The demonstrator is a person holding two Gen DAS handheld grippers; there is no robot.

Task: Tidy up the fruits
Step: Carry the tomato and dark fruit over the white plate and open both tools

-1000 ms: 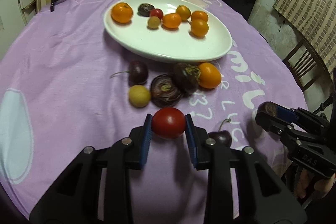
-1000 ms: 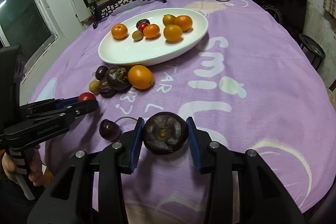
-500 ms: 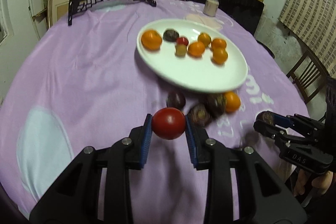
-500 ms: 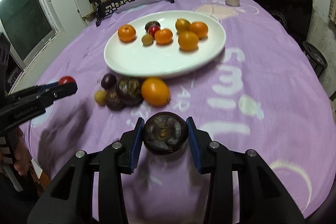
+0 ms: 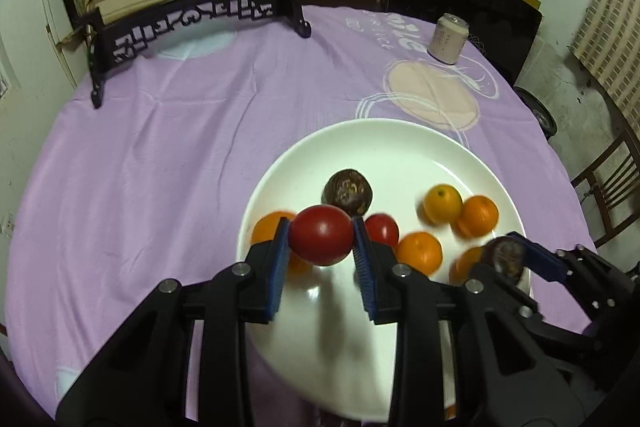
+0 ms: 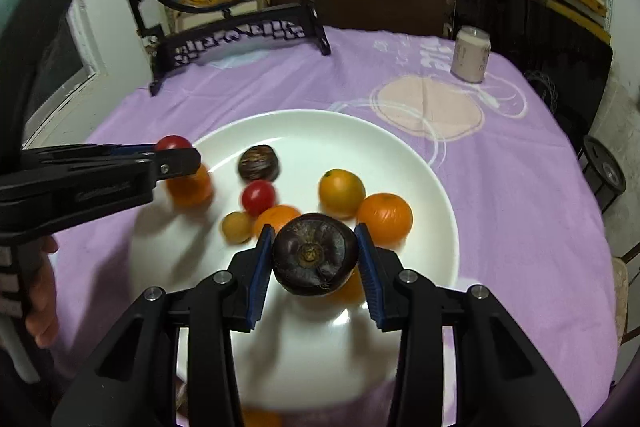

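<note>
My left gripper (image 5: 320,241) is shut on a red tomato (image 5: 321,240) and hangs over the left part of the white plate (image 5: 384,139). My right gripper (image 6: 315,254) is shut on a dark purple mangosteen (image 6: 314,253) above the plate's (image 6: 420,163) near half. On the plate lie several oranges (image 6: 384,217), a small red tomato (image 6: 258,197), a yellowish fruit (image 6: 237,226) and another dark mangosteen (image 6: 259,163). In the right wrist view the left gripper (image 6: 176,151) comes in from the left with its tomato. The right gripper (image 5: 505,254) shows at the left view's lower right.
A purple cloth (image 5: 160,155) covers the round table. A carved black stand (image 6: 240,35) with a round painted screen is at the back, and a pale can (image 6: 470,55) at the back right. A wooden chair (image 5: 608,187) stands at the right. A hand (image 6: 40,303) grips the left tool.
Both grippers have carried their fruits forward from the near cloth to over the plate. The loose fruits on the cloth have dropped out of view below.
</note>
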